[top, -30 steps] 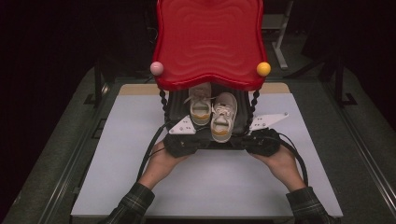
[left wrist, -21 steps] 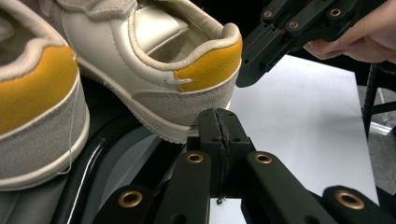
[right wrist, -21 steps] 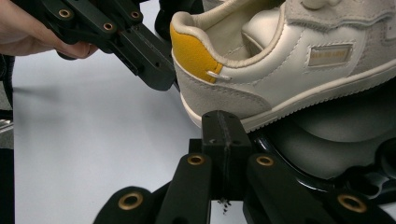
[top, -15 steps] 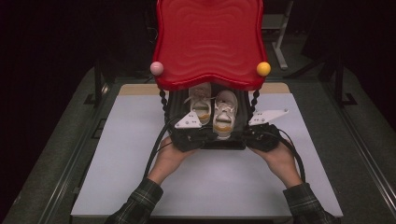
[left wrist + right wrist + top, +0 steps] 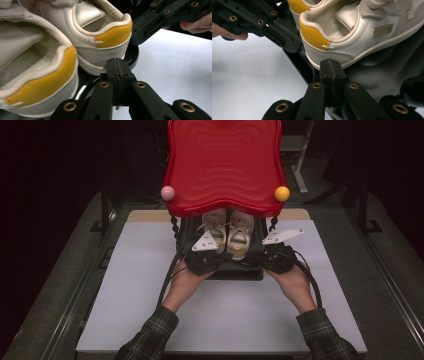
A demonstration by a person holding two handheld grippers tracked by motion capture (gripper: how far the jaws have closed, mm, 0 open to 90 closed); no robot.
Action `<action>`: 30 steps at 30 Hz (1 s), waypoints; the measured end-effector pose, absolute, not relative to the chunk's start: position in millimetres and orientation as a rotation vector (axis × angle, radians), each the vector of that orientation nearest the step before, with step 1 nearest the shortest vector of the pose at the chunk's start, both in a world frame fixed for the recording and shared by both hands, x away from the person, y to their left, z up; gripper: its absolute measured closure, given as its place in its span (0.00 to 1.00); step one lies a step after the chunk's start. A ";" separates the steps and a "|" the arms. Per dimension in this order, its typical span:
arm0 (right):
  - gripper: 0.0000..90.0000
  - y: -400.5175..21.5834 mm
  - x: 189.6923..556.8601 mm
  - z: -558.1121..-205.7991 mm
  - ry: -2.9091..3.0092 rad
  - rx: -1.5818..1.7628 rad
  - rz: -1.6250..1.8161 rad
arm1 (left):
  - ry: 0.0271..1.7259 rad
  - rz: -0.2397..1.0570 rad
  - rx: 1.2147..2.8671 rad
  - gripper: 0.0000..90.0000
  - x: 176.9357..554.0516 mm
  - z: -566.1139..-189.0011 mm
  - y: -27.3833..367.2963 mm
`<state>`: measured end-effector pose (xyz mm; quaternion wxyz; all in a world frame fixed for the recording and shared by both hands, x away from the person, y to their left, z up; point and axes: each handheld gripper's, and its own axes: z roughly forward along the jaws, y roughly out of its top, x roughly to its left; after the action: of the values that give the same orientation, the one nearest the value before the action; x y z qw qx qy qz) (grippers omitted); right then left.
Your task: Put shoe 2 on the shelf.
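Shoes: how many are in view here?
2: the left shoe and the right shoe stand side by side under the red shelf, heels toward both grippers.

Pair of sneakers side by side on a low shelf beneath the chair seat, heels toward the table's near edge. Left gripper and right gripper just before the heels, apparently touching neither.

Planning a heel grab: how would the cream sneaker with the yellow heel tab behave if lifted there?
The sneaker probably feels light. Its padded heel collar looks soft, so it would likely squash under pressure. The thick sole seems stiffer, so the shoe should keep its shape, perhaps hanging toe-down.
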<state>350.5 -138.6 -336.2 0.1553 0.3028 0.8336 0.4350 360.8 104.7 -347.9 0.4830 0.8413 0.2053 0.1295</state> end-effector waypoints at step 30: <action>0.96 -146.5 342.5 -339.6 2.362 0.876 1.279 | 0.540 0.300 2.090 0.89 350.2 -346.2 110.2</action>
<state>342.5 -146.5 -339.6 0.1574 0.3063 0.8255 0.4471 350.2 110.2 -346.2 0.4626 0.8503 0.2196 0.1219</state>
